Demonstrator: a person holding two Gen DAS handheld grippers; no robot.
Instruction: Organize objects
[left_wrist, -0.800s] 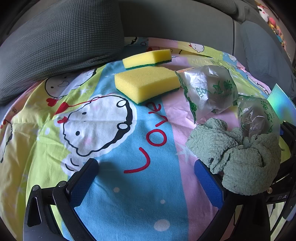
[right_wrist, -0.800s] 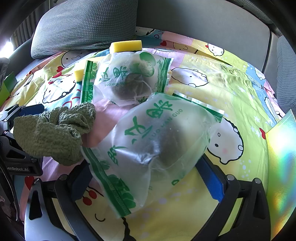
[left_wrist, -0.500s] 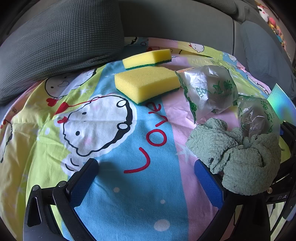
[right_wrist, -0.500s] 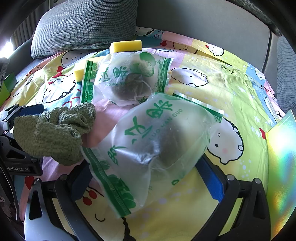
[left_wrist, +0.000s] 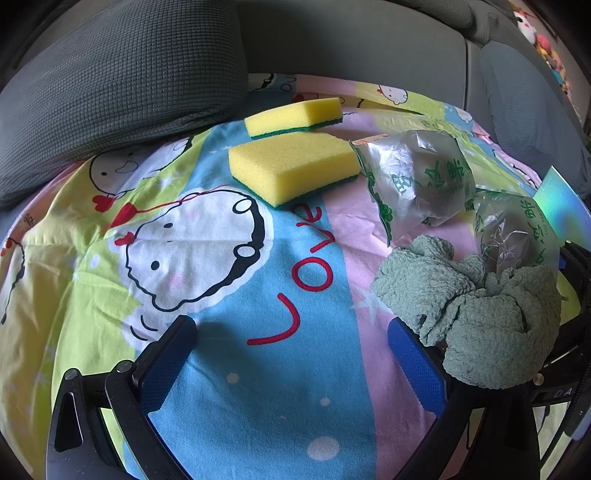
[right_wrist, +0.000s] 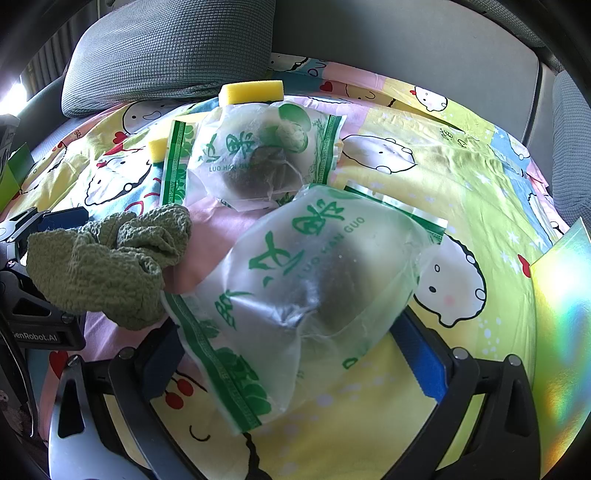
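Two yellow rectangular sponges with green scouring undersides are seen in the upper middle of the left wrist view: the nearer sponge (left_wrist: 295, 168) lies with its long axis running from left to right and one corner turned toward the lower edge, and the farther sponge (left_wrist: 295, 117) lies just behind it, its long axis also crosswise. Two translucent plastic pouches printed in green, each with a dark round content, are counted. The nearer pouch (right_wrist: 314, 295) is set between the fingers of the right gripper (right_wrist: 295, 354), which are spread wide at either side of it; whether it is pressed cannot be told. Its long axis runs from lower left to upper right. The farther pouch (right_wrist: 255, 158) lies above it in the frame, its printed bands running roughly up and down.

One crumpled green knitted cloth (left_wrist: 476, 317) is bunched at the right of the left wrist view, against the right finger of the left gripper (left_wrist: 291, 354), whose fingers stand wide apart over the cartoon-printed bedsheet (left_wrist: 258, 387) with nothing between them. One iridescent card (right_wrist: 561, 314) stands at the right edge. A grey textured cushion (left_wrist: 118, 81) fills the upper left.
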